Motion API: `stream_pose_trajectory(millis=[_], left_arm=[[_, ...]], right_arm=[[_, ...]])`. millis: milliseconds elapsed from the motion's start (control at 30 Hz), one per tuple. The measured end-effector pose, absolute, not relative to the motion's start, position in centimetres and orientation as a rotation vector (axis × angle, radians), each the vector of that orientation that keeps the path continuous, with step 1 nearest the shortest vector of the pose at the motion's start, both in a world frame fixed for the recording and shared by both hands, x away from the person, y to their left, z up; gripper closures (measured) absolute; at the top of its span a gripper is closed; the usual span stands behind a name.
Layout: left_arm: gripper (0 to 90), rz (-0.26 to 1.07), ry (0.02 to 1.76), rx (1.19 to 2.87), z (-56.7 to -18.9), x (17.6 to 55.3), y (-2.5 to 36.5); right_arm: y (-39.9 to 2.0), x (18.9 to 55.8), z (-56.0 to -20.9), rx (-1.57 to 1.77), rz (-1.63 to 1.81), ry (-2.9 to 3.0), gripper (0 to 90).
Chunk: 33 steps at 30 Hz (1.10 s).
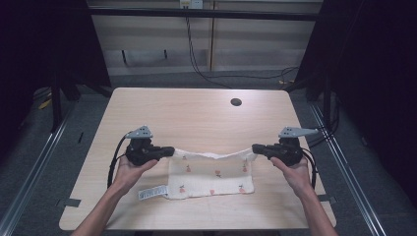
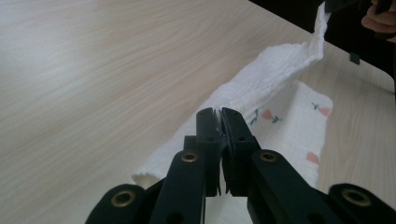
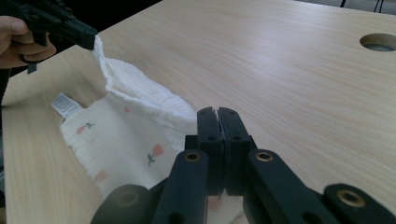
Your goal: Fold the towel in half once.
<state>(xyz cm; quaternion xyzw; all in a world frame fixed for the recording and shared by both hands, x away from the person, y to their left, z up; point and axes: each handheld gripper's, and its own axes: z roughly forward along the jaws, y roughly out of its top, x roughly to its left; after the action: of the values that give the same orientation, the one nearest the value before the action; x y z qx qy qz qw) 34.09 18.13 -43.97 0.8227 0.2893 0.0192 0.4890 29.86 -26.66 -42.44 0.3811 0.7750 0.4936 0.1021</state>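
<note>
Left gripper (image 1: 169, 150) and right gripper (image 1: 255, 148) each clamp a far corner of the white flower-print cloth (image 1: 211, 177). The lifted edge sags between them; the remainder lies flat on the wooden table (image 1: 196, 113), near its front edge.

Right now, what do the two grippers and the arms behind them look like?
Both the left gripper and the right gripper are black, with two flat jaws and brass-coloured rivets. Each carries a grey three-cornered plate on top and trails a black cable. The forearms are bare, with no sleeves showing.
</note>
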Motion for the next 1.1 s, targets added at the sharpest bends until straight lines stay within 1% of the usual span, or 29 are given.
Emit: stream_pose_trajectory(millis=[133,233,333,500,567,600,633,667,767,800,833,867,933,967,1033,1100], left_arm=[[86.9,0.032,0.692,2.019,-44.7,32.9,17.7],[86.8,0.007,0.675,2.068,-45.3,32.3,17.5],[86.4,-0.025,0.687,2.066,-45.6,31.9,17.7],[86.1,-0.028,0.676,2.087,-45.8,31.0,17.8],[86.0,-0.038,0.678,2.111,-46.4,30.7,17.8],[85.4,-0.024,0.690,2.139,-47.1,30.5,17.7],[85.2,-0.024,0.690,2.139,-47.1,30.5,17.7],[84.1,-0.041,0.698,2.169,-47.8,30.4,17.4],[81.5,-0.066,0.687,2.176,-48.0,30.2,17.2],[80.2,-0.066,0.687,2.176,-48.0,30.2,17.2],[80.2,-0.063,0.685,2.190,-48.0,30.0,17.2],[79.3,-0.018,0.657,2.194,-47.9,29.4,17.2],[79.4,-0.033,0.646,2.196,-47.8,29.3,17.2],[80.3,-0.035,0.638,2.190,-47.5,28.9,17.3],[82.2,-0.044,0.630,2.188,-47.5,28.8,17.5],[82.2,-0.036,0.629,2.192,-47.5,28.8,17.6]], right_arm=[[-26.3,29.3,-42.7,1.106,1.423,2.329,89.0],[-26.1,28.8,-43.8,1.118,1.386,2.370,88.9],[-25.8,28.2,-44.3,1.104,1.363,2.392,88.9],[-25.7,27.2,-44.7,1.099,1.335,2.401,88.7],[-25.7,26.9,-45.4,1.115,1.298,2.415,88.1],[-25.8,26.4,-46.2,1.126,1.277,2.439,87.2],[-25.8,26.4,-46.2,1.126,1.277,2.439,87.2],[-25.7,26.0,-47.0,1.141,1.254,2.473,86.3],[-25.7,25.3,-47.8,1.152,1.217,2.500,84.0],[-25.8,25.1,-48.0,1.153,1.218,2.506,81.5],[-25.8,25.1,-48.0,1.153,1.218,2.506,81.5],[-26.0,24.8,-48.1,1.177,1.209,2.493,77.3],[-26.2,24.6,-48.1,1.188,1.213,2.494,75.7],[-26.3,24.4,-48.0,1.210,1.207,2.480,71.5],[-26.2,24.3,-47.7,1.205,1.229,2.470,68.8],[-26.1,24.3,-47.5,1.204,1.230,2.464,67.6]])
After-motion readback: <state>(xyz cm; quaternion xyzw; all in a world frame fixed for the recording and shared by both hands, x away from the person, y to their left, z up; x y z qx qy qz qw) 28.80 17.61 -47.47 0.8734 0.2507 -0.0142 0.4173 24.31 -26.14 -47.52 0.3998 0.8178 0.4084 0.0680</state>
